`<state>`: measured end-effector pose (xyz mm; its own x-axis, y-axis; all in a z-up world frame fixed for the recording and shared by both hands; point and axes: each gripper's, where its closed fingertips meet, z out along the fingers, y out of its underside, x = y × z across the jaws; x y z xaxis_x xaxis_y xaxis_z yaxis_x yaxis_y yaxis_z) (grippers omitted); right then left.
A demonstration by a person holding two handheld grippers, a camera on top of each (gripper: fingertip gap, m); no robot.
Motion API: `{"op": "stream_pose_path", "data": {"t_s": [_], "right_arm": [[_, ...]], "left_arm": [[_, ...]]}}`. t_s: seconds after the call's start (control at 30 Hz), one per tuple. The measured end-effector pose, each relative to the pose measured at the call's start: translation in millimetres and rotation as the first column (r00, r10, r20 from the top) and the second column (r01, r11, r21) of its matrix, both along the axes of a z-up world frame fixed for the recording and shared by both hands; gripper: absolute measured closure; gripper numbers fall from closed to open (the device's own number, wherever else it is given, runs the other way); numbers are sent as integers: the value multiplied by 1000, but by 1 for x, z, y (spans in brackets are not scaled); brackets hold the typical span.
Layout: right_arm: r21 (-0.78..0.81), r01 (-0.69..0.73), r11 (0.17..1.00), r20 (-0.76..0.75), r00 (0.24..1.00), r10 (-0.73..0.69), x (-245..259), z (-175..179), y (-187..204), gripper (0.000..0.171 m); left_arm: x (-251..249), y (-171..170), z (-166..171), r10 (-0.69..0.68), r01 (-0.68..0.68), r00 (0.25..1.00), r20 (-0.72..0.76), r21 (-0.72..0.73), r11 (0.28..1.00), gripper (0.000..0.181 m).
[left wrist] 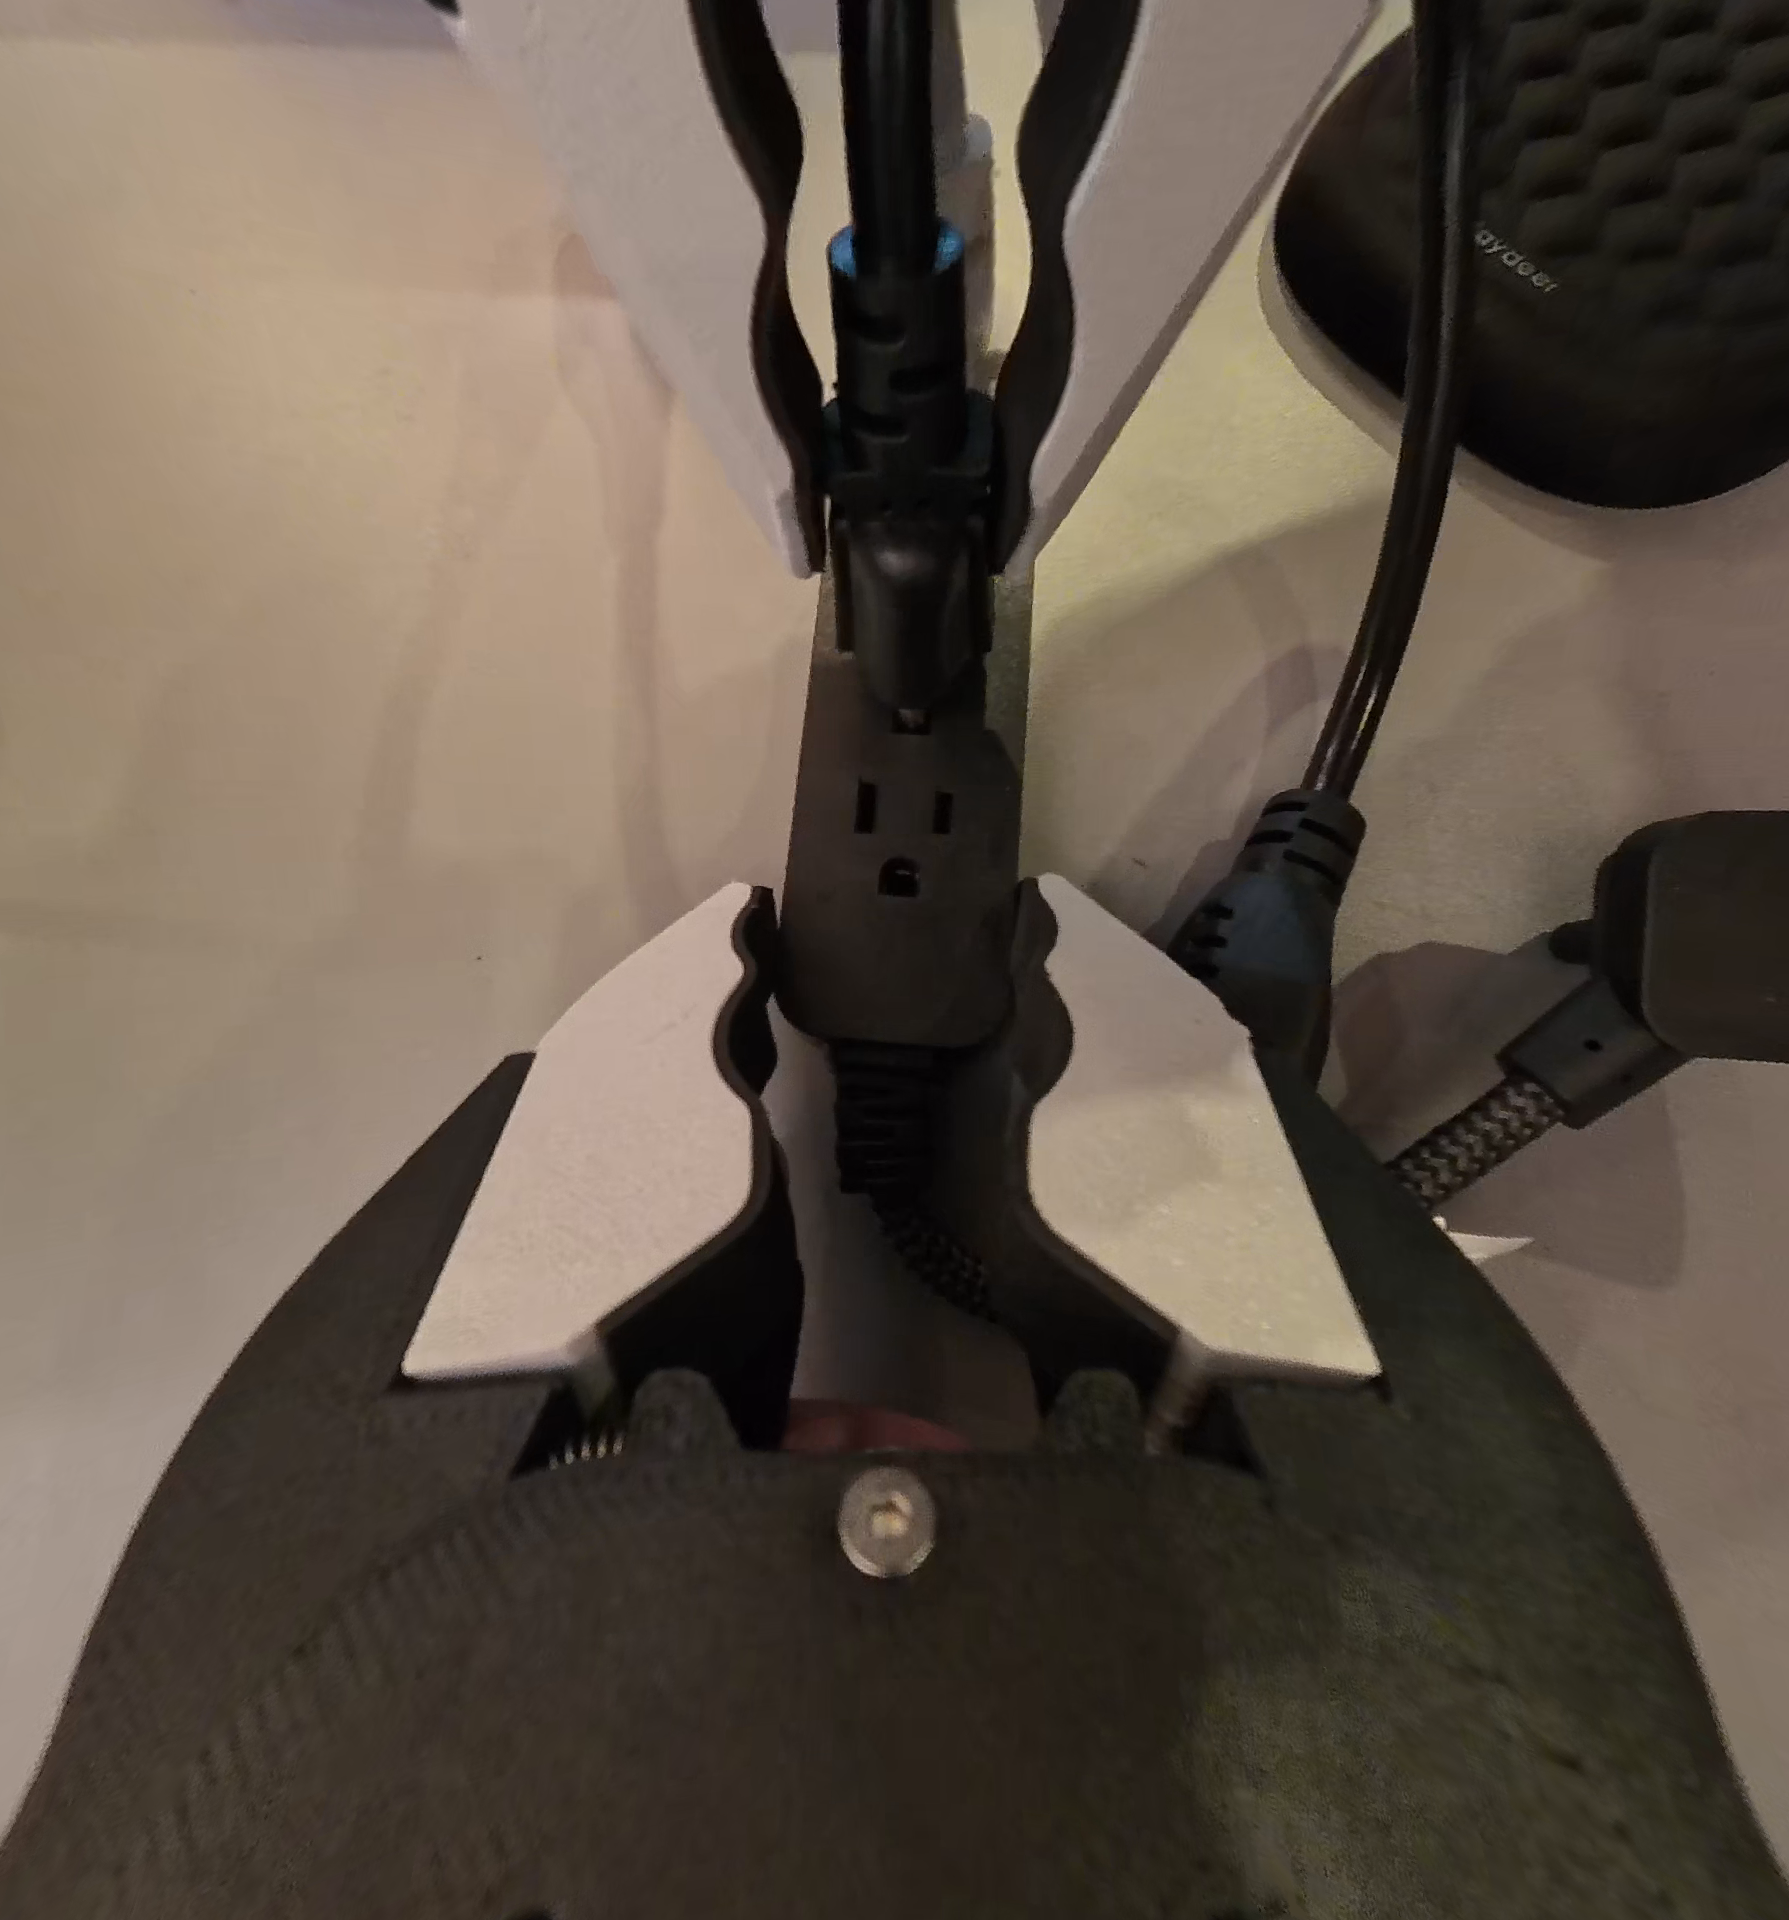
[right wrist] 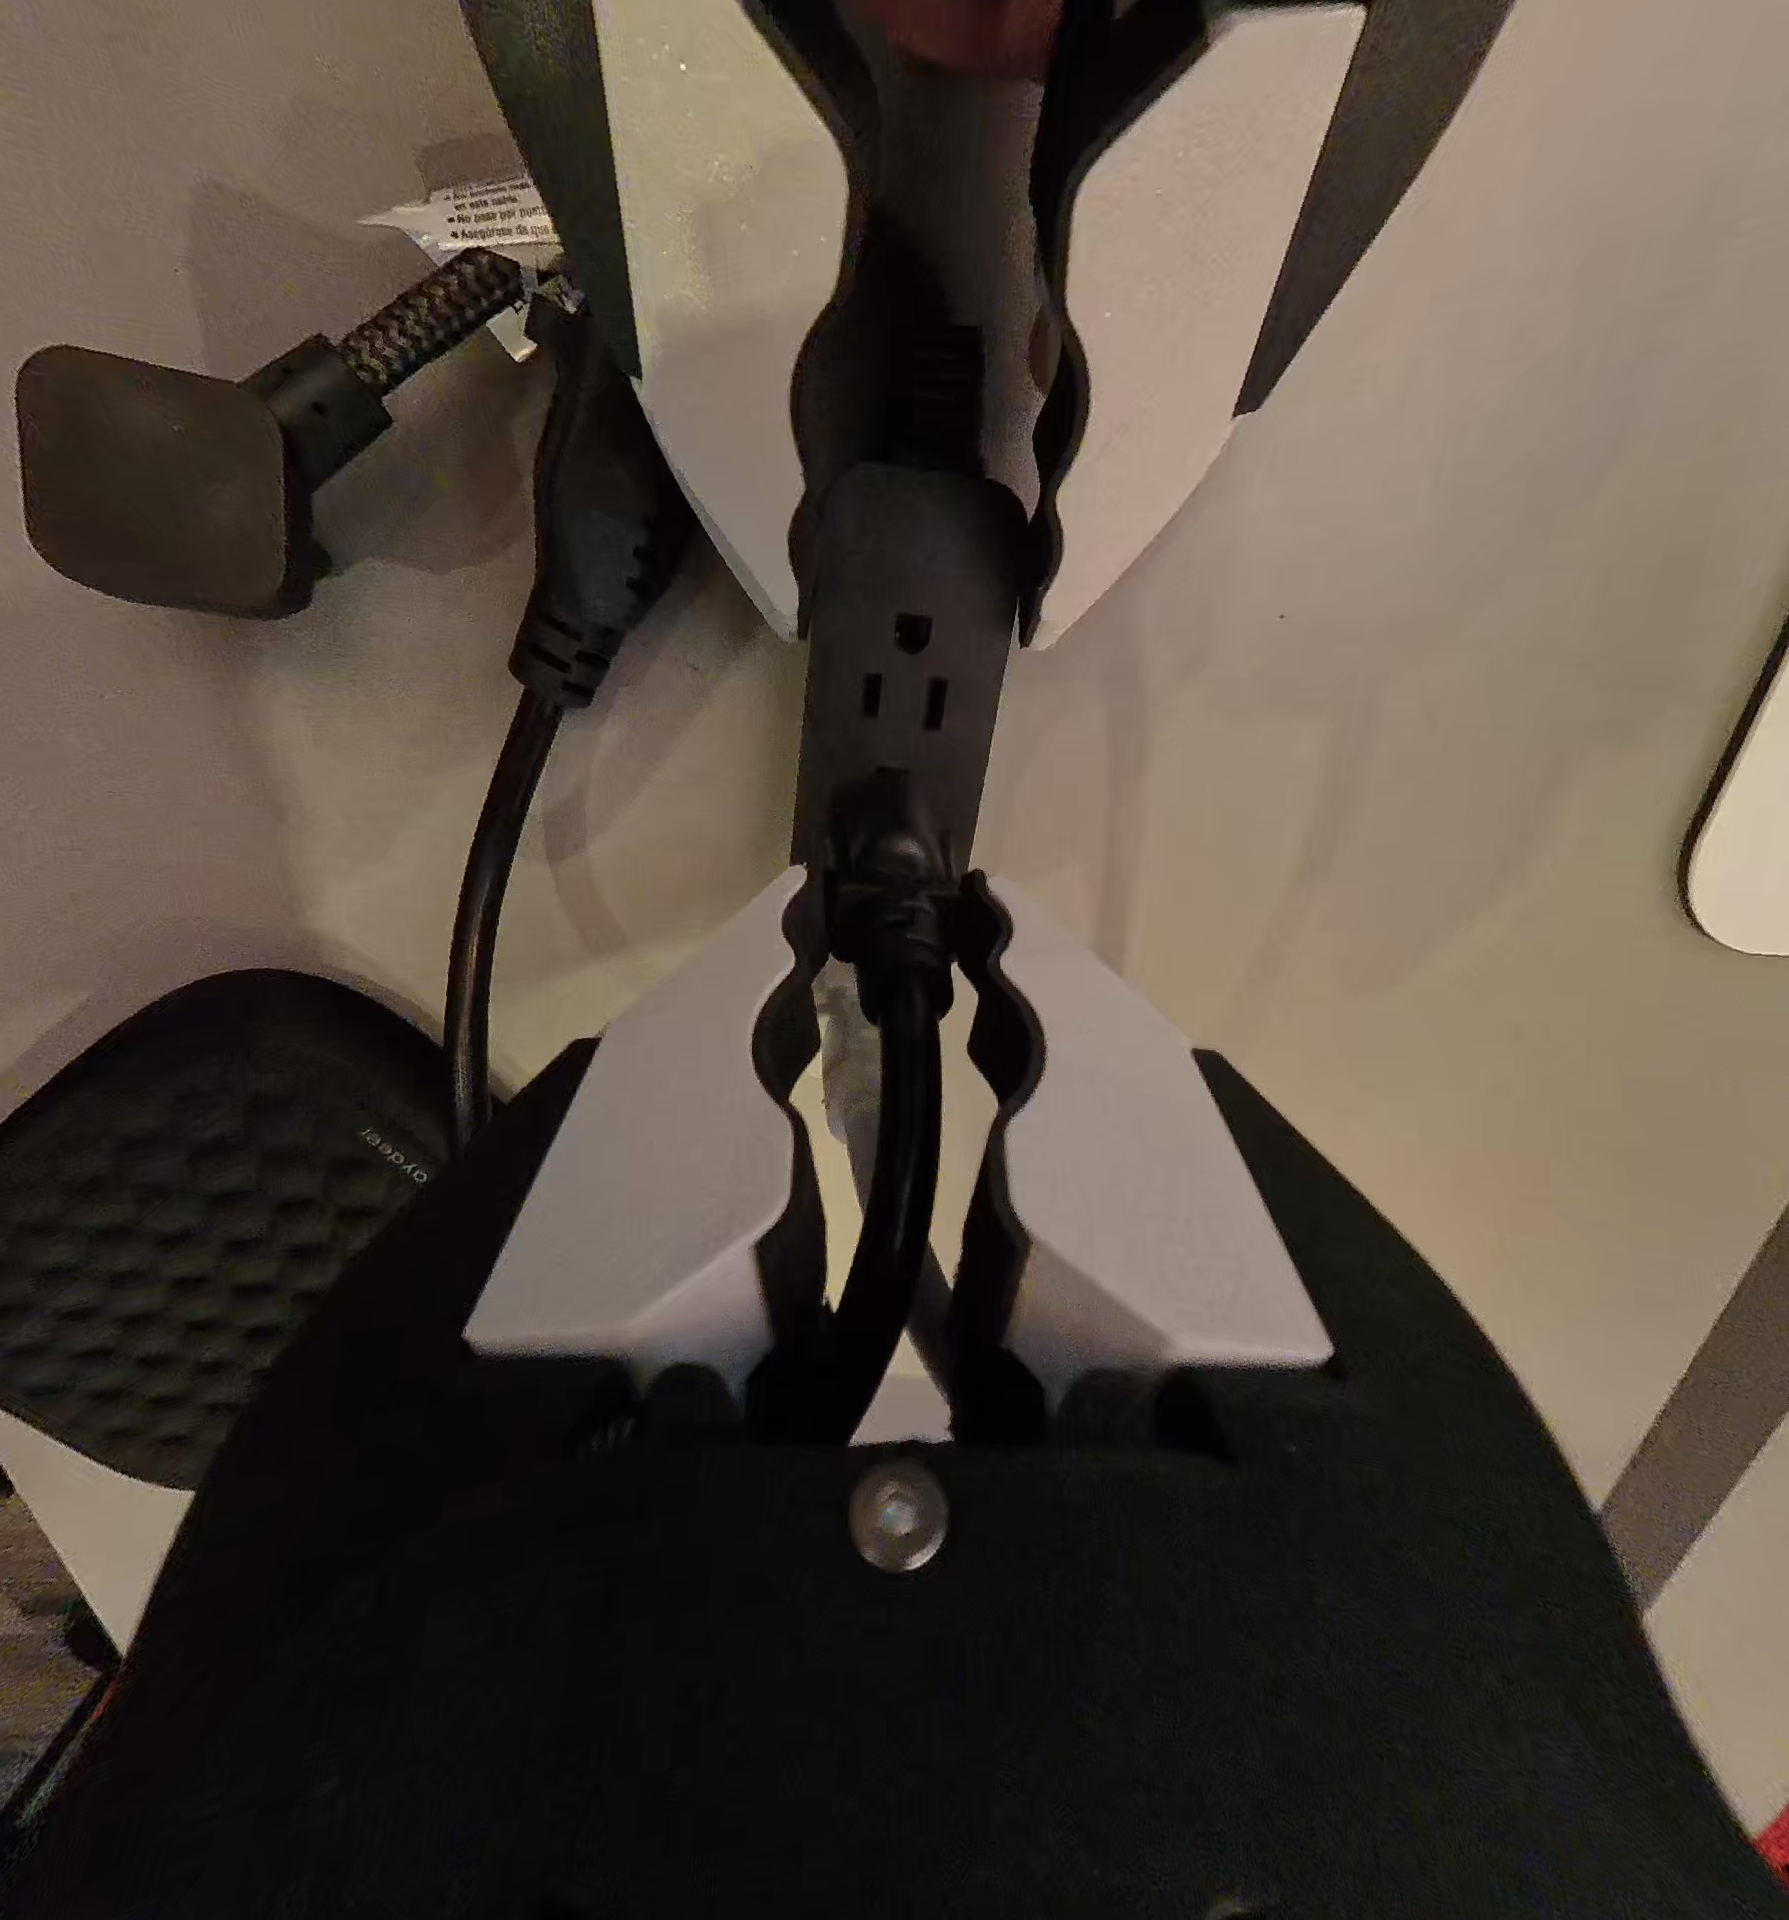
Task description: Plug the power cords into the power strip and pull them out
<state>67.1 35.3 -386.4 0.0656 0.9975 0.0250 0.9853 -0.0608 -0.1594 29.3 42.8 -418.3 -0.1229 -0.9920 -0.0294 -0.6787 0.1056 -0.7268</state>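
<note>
Now the slim black power strip (left wrist: 895,831) runs lengthwise between both tools, sockets facing up. Left tool (left wrist: 895,956) pinches its cord end; right tool (right wrist: 895,914) clamps the black plug (right wrist: 895,862) at its far end.

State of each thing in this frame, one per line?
Left hand-held gripper: shut on power strip.
Right hand-held gripper: shut on plug.
Power strip: held, middle outlet empty.
Plug: at the end outlet; how deep, cannot tell.
Second plug: unplugged, lying on table.
</note>
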Motion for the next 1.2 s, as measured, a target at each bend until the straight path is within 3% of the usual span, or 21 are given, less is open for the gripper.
{"op": "stream_pose_path", "data": {"t_s": [0.23, 0.73, 0.97, 1.2], "right_arm": [[-54, 18, 998, 39, 999, -16, -2, 0, 1, 149], [111, -46, 993, 118, 992, 33, -2, -2, -2, 148], [-50, -5, 999, 39, 999, 7, -2, -9, 0, 149], [-43, 7, 999, 40, 999, -5, -3, -10, 1, 149]], "left_arm": [[0, 0, 0, -2, 2, 1000, -1, -5, 1000, 138], [1, 0, 0, -3, 3, 1000, 1, 1, 1000, 138], [1, 0, -1, -7, 7, 1000, -1, -4, 1000, 138], [1, 0, 0, -8, 8, 1000, 1, -4, 1000, 138]]}}
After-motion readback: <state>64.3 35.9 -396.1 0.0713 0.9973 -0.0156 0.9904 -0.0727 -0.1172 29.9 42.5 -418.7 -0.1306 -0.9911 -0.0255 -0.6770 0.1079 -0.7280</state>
